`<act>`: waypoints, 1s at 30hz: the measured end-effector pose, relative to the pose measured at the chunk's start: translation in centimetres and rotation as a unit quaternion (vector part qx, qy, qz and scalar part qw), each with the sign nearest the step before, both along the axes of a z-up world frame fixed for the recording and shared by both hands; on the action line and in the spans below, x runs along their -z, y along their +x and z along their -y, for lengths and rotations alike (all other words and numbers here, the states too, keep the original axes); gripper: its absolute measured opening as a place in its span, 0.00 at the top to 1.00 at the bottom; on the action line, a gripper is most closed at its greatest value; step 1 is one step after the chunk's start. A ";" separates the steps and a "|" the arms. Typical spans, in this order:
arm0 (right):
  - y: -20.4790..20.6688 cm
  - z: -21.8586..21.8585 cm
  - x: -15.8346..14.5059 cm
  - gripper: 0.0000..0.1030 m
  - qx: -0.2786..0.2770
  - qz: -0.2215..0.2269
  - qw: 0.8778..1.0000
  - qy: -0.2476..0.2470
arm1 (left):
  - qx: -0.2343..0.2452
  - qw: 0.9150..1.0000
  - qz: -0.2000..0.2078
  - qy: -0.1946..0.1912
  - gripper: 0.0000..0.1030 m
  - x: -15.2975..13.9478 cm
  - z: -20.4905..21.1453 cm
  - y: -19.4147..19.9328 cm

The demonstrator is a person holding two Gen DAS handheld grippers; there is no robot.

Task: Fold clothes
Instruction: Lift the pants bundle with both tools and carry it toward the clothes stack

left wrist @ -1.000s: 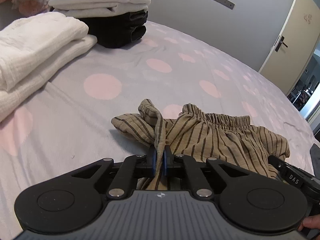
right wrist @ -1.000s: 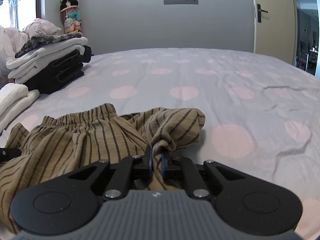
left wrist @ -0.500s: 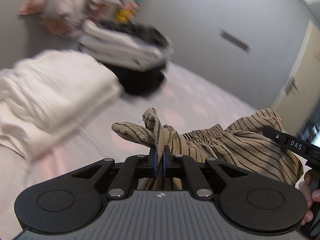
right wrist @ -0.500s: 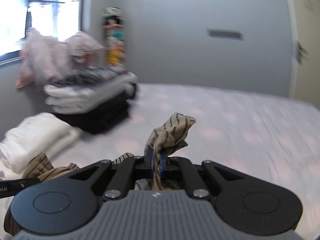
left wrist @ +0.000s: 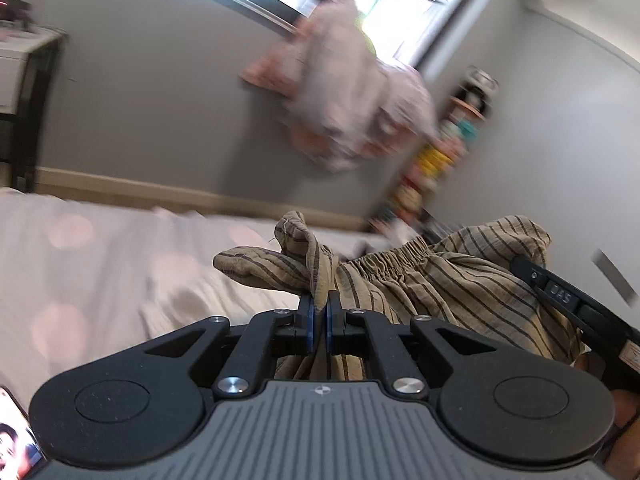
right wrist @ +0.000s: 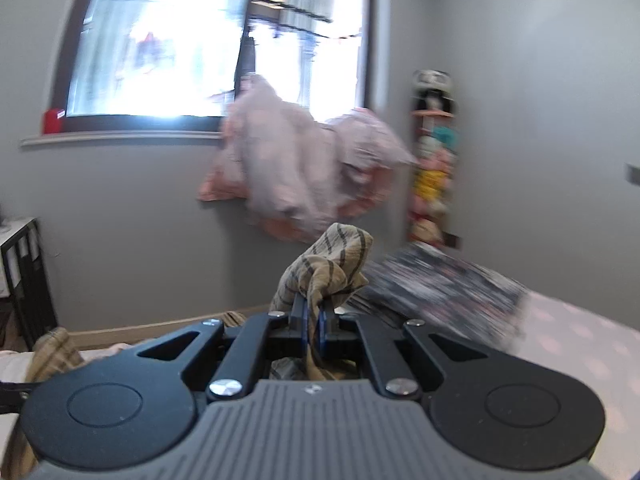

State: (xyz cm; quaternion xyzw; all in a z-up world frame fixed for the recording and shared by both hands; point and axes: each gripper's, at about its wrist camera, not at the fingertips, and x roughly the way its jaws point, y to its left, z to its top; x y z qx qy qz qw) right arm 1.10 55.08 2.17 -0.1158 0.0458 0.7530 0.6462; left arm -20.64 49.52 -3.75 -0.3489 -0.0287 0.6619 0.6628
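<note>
Crinkled striped cloth shorts (left wrist: 452, 280), matt

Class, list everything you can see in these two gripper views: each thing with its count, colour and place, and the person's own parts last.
striped shorts: one, tan with dark stripes, held up between both grippers.
bed: one, pale cover with pink dots, below the shorts.
pink bedding: one blurred heap, pale pink, against the wall under the window.
window: one, bright, dark frame, on the grey wall.
stack of toys: one column, mixed colours, in the corner.
dark patterned cloth: one, blurred, on the bed at right.
red thing: one, on the window sill.
left gripper: one, black, clamped on the shorts.
right gripper: one, black, clamped on the shorts.
</note>
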 end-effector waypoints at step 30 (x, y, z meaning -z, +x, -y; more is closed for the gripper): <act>-4.0 -15.1 7.0 0.72 0.021 0.187 0.974 -0.124 | -0.029 0.994 -0.032 -0.096 0.93 8.3 -4.8 -1.1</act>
